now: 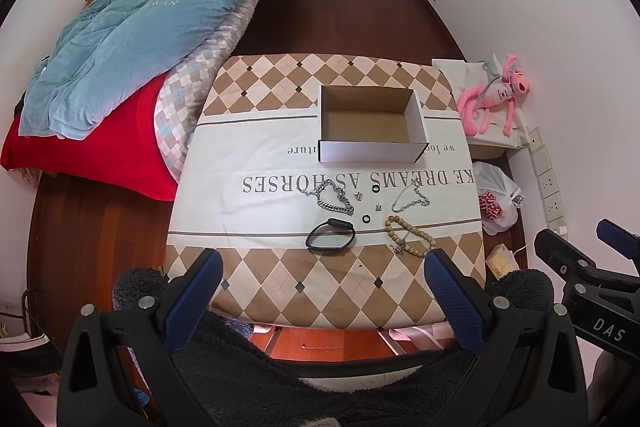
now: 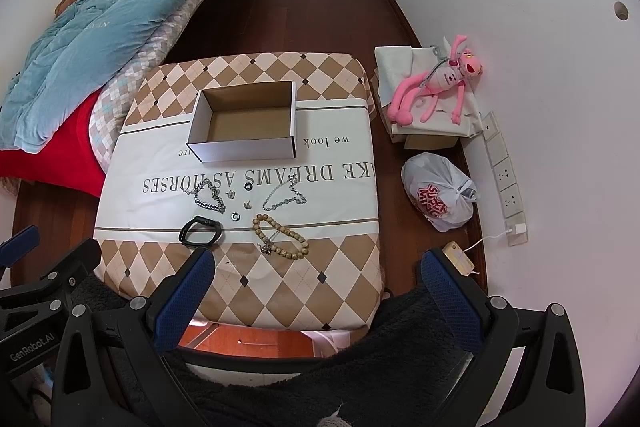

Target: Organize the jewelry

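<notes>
An empty white cardboard box [image 1: 372, 149] [image 2: 244, 149] stands on the cloth-covered table [image 1: 260, 155] [image 2: 340, 163]. In front of it lie a thick silver chain [image 1: 334, 197] [image 2: 208, 197], a thin silver chain [image 1: 412, 199] [image 2: 284, 197], a wooden bead bracelet [image 1: 408, 233] [image 2: 280, 235], a black wristband [image 1: 330, 239] [image 2: 200, 231], two small rings [image 1: 375, 189] [image 1: 366, 218] and small earrings [image 1: 359, 195]. My left gripper [image 1: 322, 291] and right gripper [image 2: 316, 287] are both open and empty, held above the table's near edge, short of the jewelry.
A bed with a blue quilt [image 1: 132, 31] and red blanket [image 1: 100, 151] lies to the left. A pink plush toy [image 2: 436, 83] on a box, a white plastic bag [image 2: 438, 193] and a power strip [image 2: 506, 179] sit on the floor at the right wall.
</notes>
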Tool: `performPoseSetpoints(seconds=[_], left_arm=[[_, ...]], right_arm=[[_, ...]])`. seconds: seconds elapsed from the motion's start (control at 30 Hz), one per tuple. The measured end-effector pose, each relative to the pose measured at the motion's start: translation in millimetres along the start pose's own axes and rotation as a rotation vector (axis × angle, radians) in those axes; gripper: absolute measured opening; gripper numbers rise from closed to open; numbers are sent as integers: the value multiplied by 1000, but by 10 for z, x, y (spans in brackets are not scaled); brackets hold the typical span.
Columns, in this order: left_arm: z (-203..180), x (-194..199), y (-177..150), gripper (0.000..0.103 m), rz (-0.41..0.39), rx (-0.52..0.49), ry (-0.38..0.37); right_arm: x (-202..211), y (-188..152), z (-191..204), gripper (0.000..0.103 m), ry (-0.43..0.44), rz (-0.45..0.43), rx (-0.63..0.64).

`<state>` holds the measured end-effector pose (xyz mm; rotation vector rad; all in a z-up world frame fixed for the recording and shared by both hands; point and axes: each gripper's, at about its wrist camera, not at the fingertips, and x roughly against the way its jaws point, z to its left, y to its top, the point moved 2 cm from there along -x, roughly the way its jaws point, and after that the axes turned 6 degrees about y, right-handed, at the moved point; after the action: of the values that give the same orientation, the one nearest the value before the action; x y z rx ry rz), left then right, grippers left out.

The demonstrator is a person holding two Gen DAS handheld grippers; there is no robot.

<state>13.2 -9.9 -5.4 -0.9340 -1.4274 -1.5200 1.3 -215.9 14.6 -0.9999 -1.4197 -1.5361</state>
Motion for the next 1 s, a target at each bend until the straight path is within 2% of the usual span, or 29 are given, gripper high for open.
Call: performPoseSetpoints(seconds=[0.63, 0.9, 0.93, 1.0], left_arm=[[-14, -10, 24, 103, 0, -1, -3], [-59, 6, 95, 103, -24, -5, -3], [-49, -14, 82, 103, -30, -8, -1], [-24, -102, 133, 103, -53, -4, 19]], right_arm=[[29, 10, -22, 103, 0, -3, 0], [15, -60, -3, 103, 2, -7, 1], [-12, 46, -42, 103, 6, -18, -6], [12, 51, -33, 103, 22, -30, -20]])
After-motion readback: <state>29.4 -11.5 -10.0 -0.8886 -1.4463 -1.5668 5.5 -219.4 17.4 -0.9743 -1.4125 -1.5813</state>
